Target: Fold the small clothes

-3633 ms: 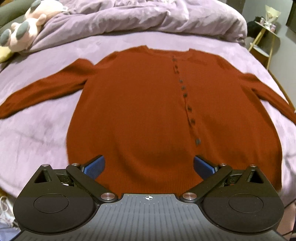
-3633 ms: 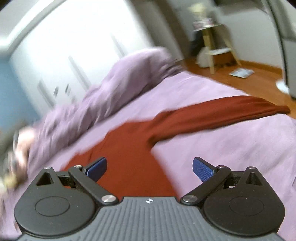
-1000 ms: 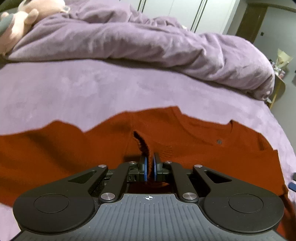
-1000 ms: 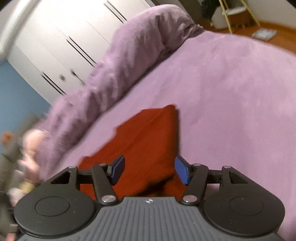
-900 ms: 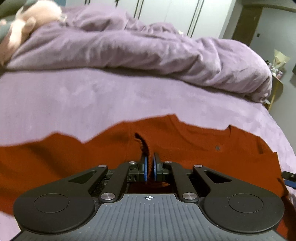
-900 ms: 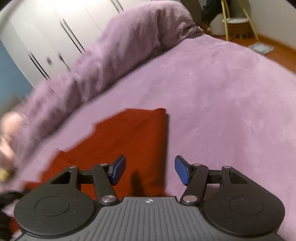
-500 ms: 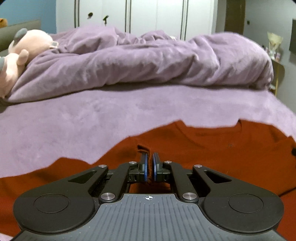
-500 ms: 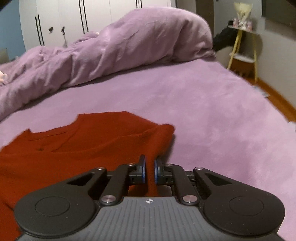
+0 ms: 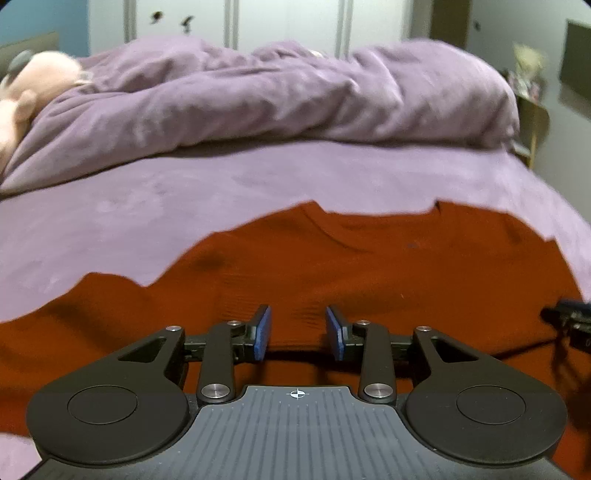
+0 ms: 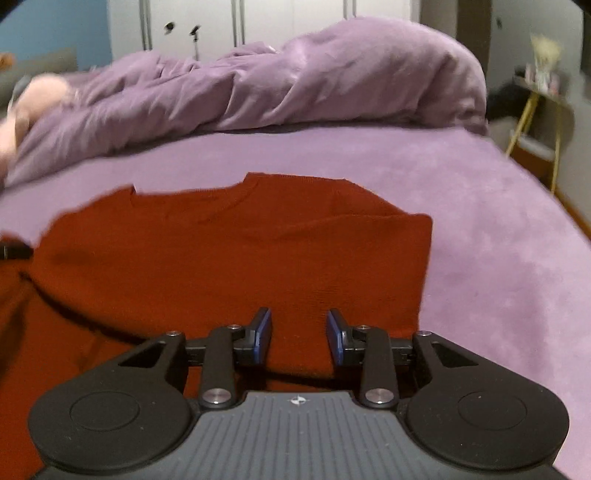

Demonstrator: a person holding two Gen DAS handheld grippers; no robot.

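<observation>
- The left gripper (image 9: 297, 332) hangs low over the rust-red sweater (image 9: 369, 273), its blue pads (image 9: 263, 331) parted with only knit showing in the gap; the jaws have just been opening and nothing is pinched between them.
- The right gripper (image 10: 299, 334) sits the same way over the sweater (image 10: 229, 251), close to the garment's right edge; its jaws have also just been opening, released, with no fabric caught between the pads (image 10: 264, 334).
- In the left wrist view, the black tip of the right gripper (image 9: 569, 317) shows at the right margin, over the red cloth.
- The sweater lies on the near part of the bed (image 10: 480, 221). Its upper layer is folded over, with a straight right edge and a squared corner; more red fabric spreads out to the near left.
- The neckline edge of the sweater faces the far side.
- Beyond it stretches the bare purple bed cover (image 9: 184, 192).
- A crumpled purple duvet (image 9: 277, 96) is heaped across the far end of the bed.
- A pale pink plush toy (image 9: 22, 88) rests at the far left beside the duvet.
- White wardrobe doors (image 9: 288, 22) stand behind, and a small side table (image 10: 535, 122) stands at the far right.
</observation>
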